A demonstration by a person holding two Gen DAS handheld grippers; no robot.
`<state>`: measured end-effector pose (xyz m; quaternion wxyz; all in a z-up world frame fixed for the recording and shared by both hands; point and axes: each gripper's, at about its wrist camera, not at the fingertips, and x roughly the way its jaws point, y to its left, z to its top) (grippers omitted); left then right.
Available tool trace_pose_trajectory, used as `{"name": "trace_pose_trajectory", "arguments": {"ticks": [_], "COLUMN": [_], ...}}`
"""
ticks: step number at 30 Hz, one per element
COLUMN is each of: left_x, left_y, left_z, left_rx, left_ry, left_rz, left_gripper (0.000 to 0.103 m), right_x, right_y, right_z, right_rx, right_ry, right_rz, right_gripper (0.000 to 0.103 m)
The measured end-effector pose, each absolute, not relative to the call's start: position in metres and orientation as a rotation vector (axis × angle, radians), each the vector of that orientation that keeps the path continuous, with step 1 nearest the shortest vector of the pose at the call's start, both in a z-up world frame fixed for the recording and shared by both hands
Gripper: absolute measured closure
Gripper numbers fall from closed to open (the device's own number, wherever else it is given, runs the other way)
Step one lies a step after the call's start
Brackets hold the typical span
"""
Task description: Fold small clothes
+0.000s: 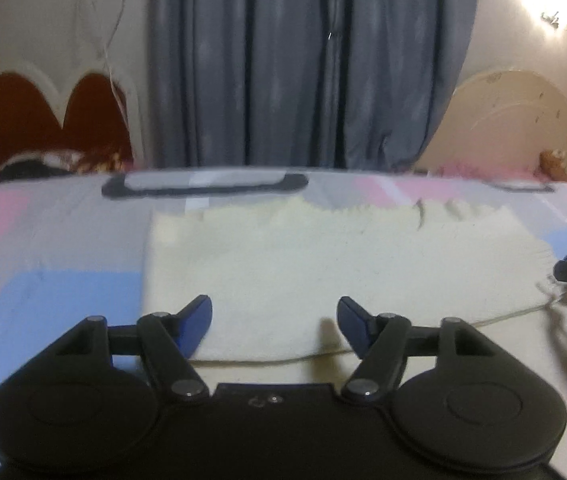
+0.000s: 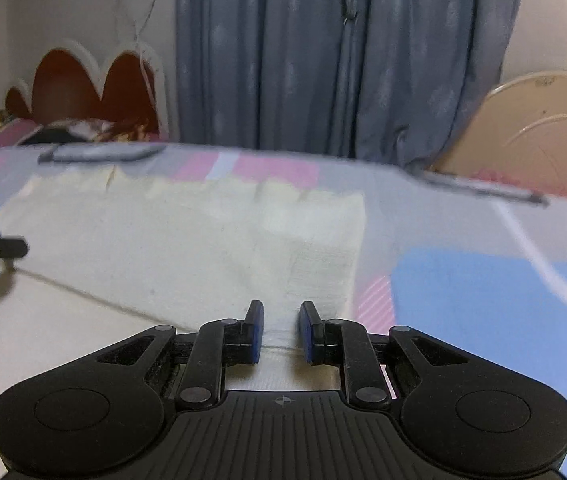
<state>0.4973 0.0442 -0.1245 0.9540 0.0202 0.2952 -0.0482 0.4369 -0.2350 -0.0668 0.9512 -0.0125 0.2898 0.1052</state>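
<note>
We have the cream cloth [image 1: 323,256] spread flat on the patterned bed [image 1: 43,300], its long axis running from nine to three o'clock across both views. Our left gripper [image 1: 274,326] hovers at the near hem with jaws spread wide, cloth ahead at twelve. Our right gripper [image 2: 281,332] sits over the near right corner, jaws narrowly parted with the hem between them; we cannot tell if they grip it. We judge each hand nearest its own near corner, ready to lift the edge toward twelve.
</note>
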Motion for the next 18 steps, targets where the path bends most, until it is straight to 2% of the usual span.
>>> {"name": "trace_pose_trajectory", "arguments": {"ticks": [1,3,4,6,8,10,16,17,18], "left_x": [0.504,0.506,0.503,0.494,0.504,0.499,0.459,0.448,0.44], "left_y": [0.044,0.046,0.047,0.048,0.051,0.051,0.062,0.065,0.067], "left_z": [-0.132,-0.132,-0.125,-0.116,-0.126,-0.127,-0.112,-0.112,-0.113], "left_rx": [0.045,0.025,0.019,0.024,0.032,0.055,-0.002,-0.003,0.001], "left_ry": [0.659,0.661,0.66,0.601,0.711,0.697,0.704,0.714,0.723], "left_rz": [-0.081,-0.072,-0.066,-0.061,-0.044,-0.05,-0.015,-0.006,-0.001], "left_gripper": [0.033,0.035,0.037,0.033,0.034,0.034,0.035,0.035,0.035], "right_x": [0.436,0.445,0.445,0.44,0.435,0.445,0.434,0.429,0.422], "right_y": [-0.235,-0.235,-0.233,-0.234,-0.238,-0.239,-0.262,-0.266,-0.27], "right_z": [-0.071,-0.09,-0.089,-0.076,-0.073,-0.088,-0.065,-0.063,-0.06], "right_rx": [-0.026,-0.032,-0.043,-0.018,0.005,-0.004,0.123,0.141,0.16], "right_ry": [0.589,0.672,0.674,0.657,0.608,0.694,0.678,0.678,0.68], "right_rz": [0.216,0.203,0.205,0.202,0.21,0.207,0.275,0.278,0.285], "right_gripper": [0.085,0.085,0.085,0.085,0.085,0.085,0.084,0.08,0.062]}}
